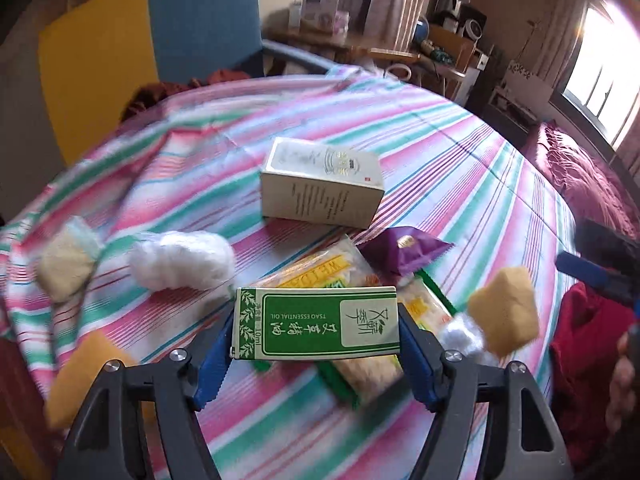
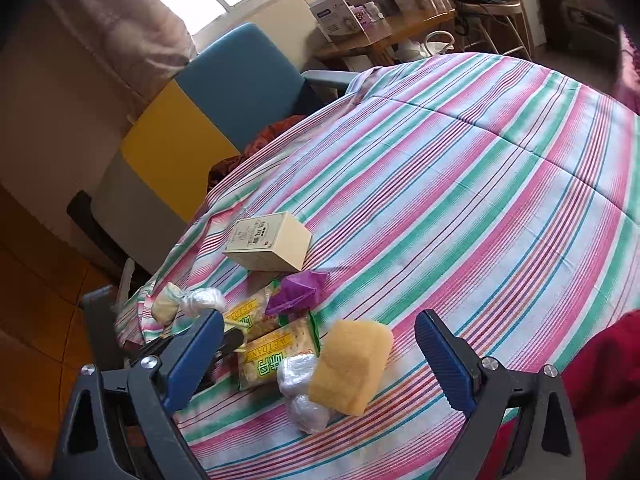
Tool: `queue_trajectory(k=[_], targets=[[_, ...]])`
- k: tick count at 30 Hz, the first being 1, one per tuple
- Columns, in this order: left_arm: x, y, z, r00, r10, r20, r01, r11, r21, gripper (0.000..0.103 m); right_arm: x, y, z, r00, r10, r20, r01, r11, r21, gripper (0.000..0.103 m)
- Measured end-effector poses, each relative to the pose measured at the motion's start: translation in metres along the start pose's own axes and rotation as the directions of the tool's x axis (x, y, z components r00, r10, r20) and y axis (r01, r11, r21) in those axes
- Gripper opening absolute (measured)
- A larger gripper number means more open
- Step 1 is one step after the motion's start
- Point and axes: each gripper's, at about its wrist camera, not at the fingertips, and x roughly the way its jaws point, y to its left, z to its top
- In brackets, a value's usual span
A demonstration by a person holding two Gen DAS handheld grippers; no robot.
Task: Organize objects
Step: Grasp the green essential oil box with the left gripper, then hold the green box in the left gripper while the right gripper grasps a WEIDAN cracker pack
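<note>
My left gripper [image 1: 316, 354] is shut on a green and white essential oil box [image 1: 316, 323], held above the striped bedspread [image 1: 460, 152]. Below it lie yellow cracker packets [image 1: 320, 270], a purple packet [image 1: 404, 250] and a cream box [image 1: 320, 184]. A white wrapped bundle [image 1: 182, 260] lies to the left, a yellow sponge [image 1: 504, 312] to the right. My right gripper [image 2: 320, 356] is open and empty, with the yellow sponge [image 2: 352, 366] and a white plastic bundle [image 2: 300, 392] between its fingers' line of sight. The cracker packets [image 2: 272, 354], purple packet [image 2: 296, 294] and cream box [image 2: 268, 246] lie beyond.
A blue and yellow chair [image 1: 160, 48] stands beyond the bed's far edge. A red garment [image 1: 588, 352] lies at the right. A small beige wrapped item [image 1: 66, 268] and an orange sponge [image 1: 80, 380] lie at the left. A cluttered desk [image 1: 360, 44] stands behind.
</note>
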Motion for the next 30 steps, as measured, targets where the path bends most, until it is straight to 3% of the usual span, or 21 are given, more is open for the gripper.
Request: queue_trajectory(k=[5, 12, 15, 18, 23, 26, 29, 30], targets=[[-0.032, -0.006, -0.039, 0.999, 0.031, 0.014, -0.031, 1.000, 0.000, 0.074, 0.001, -0.003, 0.000, 1.000, -0.010, -0.004, 0.010, 1.000, 0.017, 0.097], [-0.047, -0.016, -0.104, 0.999, 0.033, -0.037, -0.034, 0.999, -0.013, 0.074, -0.001, -0.005, 0.001, 0.999, -0.031, 0.010, 0.031, 0.999, 0.020, 0.097], [-0.050, -0.019, -0.127, 0.998, 0.020, -0.057, -0.022, 0.999, -0.024, 0.074, -0.012, 0.004, 0.001, 0.998, 0.038, 0.053, -0.037, 0.999, -0.017, 0.097], [-0.056, -0.020, -0.142, 0.998, 0.022, -0.057, -0.023, 0.999, -0.023, 0.074, -0.011, 0.030, -0.006, 0.996, 0.086, 0.033, -0.081, 0.986, -0.147, 0.097], [-0.071, -0.011, -0.161, 0.999, 0.012, -0.047, -0.014, 0.999, -0.036, 0.074, 0.007, 0.063, -0.025, 0.988, 0.123, -0.097, -0.147, 0.941, -0.304, 0.097], [-0.075, -0.007, -0.167, 0.999, -0.001, -0.044, 0.000, 0.999, -0.038, 0.074, 0.024, 0.079, -0.039, 0.980, 0.061, -0.188, -0.135, 0.902, -0.410, 0.094], [-0.075, -0.005, -0.170, 0.999, -0.007, -0.040, 0.006, 0.999, -0.038, 0.074, 0.040, 0.100, -0.047, 0.969, -0.031, -0.245, -0.120, 0.807, -0.578, 0.093], [-0.075, -0.006, -0.171, 0.999, -0.008, -0.037, 0.006, 0.999, -0.036, 0.074, 0.048, 0.108, -0.049, 0.959, -0.074, -0.273, -0.123, 0.758, -0.640, 0.093]])
